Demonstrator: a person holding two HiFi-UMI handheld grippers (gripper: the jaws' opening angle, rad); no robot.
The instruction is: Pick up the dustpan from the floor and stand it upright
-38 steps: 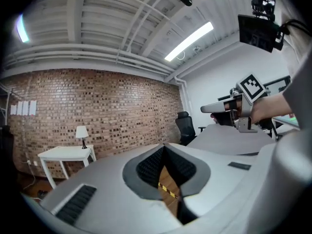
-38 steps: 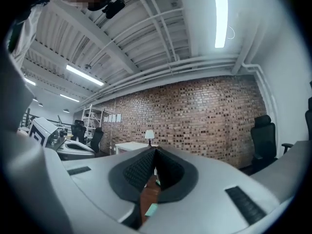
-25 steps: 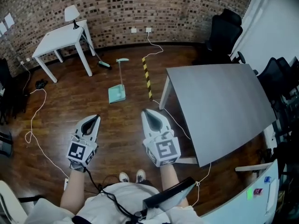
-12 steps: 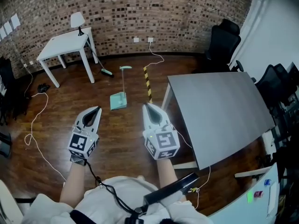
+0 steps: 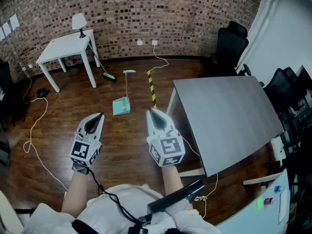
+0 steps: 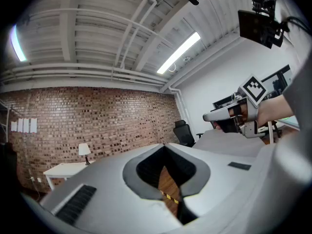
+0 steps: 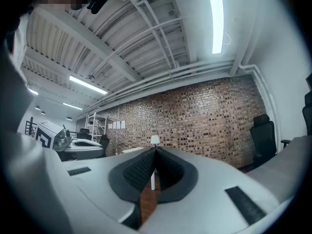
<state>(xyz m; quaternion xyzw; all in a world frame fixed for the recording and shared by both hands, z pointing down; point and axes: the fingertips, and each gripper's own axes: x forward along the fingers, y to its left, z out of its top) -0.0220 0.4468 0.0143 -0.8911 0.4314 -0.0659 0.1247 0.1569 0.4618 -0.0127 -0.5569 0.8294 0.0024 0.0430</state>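
Note:
The mint-green dustpan rests on the wooden floor ahead of me, between the two tables. Its long thin handle runs away from me toward the brick wall. Both grippers are held level in front of my body, well short of the dustpan and apart from it. My left gripper is shut and holds nothing; in its own view the jaws meet at the tips. My right gripper is also shut and empty, its pads closed together. The right gripper also shows in the left gripper view.
A large grey table stands on the right, a white table with a lamp at the back left. A green-headed broom and a yellow-black strip lie near the dustpan. White cables trail on the left; black chairs stand at the back right.
Both grippers have risen slightly and stay shut. The view has shifted a little; the dustpan has not moved.

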